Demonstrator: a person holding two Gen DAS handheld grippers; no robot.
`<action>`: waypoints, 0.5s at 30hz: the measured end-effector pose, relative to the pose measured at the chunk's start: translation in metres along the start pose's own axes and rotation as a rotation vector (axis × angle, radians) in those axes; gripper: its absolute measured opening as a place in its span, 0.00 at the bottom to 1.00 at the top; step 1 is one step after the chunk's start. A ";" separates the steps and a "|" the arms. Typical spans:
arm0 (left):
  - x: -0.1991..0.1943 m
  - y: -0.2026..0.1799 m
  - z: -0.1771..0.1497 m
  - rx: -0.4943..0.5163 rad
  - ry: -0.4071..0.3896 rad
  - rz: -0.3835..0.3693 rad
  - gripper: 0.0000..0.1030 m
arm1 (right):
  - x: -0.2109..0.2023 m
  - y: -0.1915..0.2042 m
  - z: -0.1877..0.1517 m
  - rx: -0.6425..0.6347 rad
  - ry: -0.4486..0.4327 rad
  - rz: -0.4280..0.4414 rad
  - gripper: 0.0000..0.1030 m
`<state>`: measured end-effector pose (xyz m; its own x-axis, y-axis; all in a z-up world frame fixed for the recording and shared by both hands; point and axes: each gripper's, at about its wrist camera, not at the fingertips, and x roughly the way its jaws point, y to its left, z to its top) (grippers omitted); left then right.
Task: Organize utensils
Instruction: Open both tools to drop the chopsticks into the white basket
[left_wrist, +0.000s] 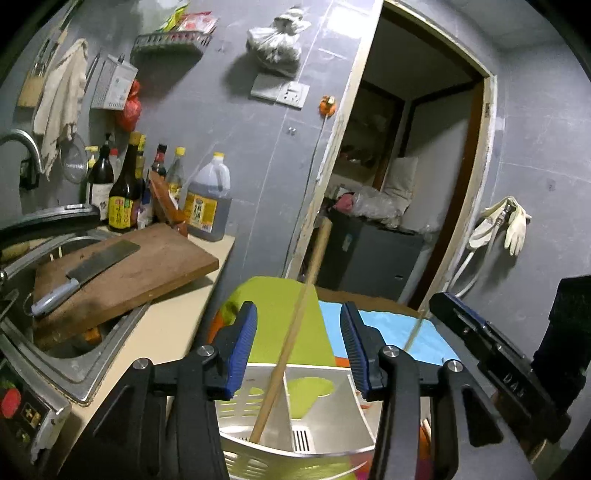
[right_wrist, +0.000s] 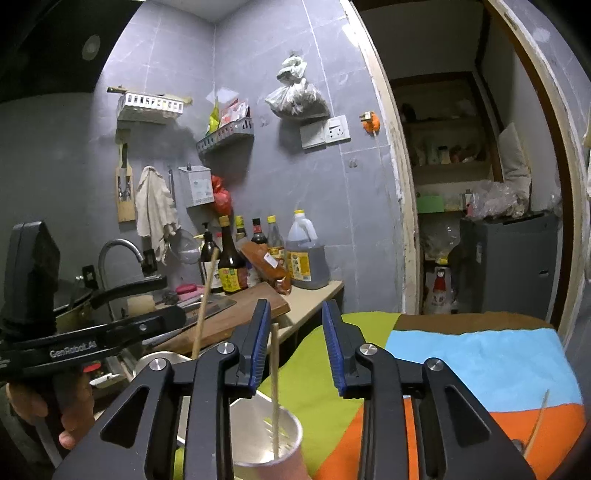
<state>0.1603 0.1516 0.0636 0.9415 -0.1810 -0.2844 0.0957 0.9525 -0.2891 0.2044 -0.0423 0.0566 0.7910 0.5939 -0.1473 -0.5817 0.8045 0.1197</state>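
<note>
Landmark: the metal utensil holder (left_wrist: 295, 435), seated on the striped cloth (left_wrist: 406, 332) at the near end of the table. Far left of it, in the left wrist view, a sink (left_wrist: 74, 354) is seen with a wooden cutting board (left_wrist: 147, 269) laid across its rim, one corner overhanging the counter edge; a cleaver (left_wrist: 92, 269) lies flat on the board. Behind the board, bottles (left_wrist: 125, 195) are lined against the tiled wall. An open strip of counter is left between the board's edge and the holder. The left gripper (left_wrist: 299, 350) is held released just above the holder, blue pads wide apart, nothing between them but air around a wooden chopstick (left_wrist: 288, 343); no pad contact is seen. That chopstick stands tilted in the holder's left compartment, beside the centre divider, with its tip leaning away toward the doorway (left_wrist: 406, 166). In the right wrist view, a second, thinner chopstick (right_wrist: 274, 387) is seen standing near-upright in the holder's round compartment (right_wrist: 266, 439), just beside the inner face of the left pad; whether it touches cannot be told. The right gripper (right_wrist: 295, 347) is likewise released and empty, jaws parted. Right of the holder, green, blue and orange cloth runs unobstructed to the table's far edge. At the far right, a thin stick-like item (right_wrist: 537, 424) lies on the orange band, too small to identify.
</note>
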 end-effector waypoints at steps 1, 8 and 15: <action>-0.003 -0.004 0.001 0.008 -0.013 0.004 0.41 | -0.003 -0.003 0.002 0.003 -0.004 -0.003 0.38; -0.019 -0.039 0.005 0.038 -0.109 -0.017 0.69 | -0.041 -0.034 0.020 0.015 -0.047 -0.078 0.69; -0.013 -0.087 -0.006 0.043 -0.138 -0.085 0.93 | -0.088 -0.074 0.029 0.045 -0.079 -0.200 0.96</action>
<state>0.1380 0.0691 0.0867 0.9646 -0.2288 -0.1311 0.1880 0.9452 -0.2669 0.1831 -0.1541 0.0888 0.9033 0.4183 -0.0955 -0.4039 0.9040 0.1398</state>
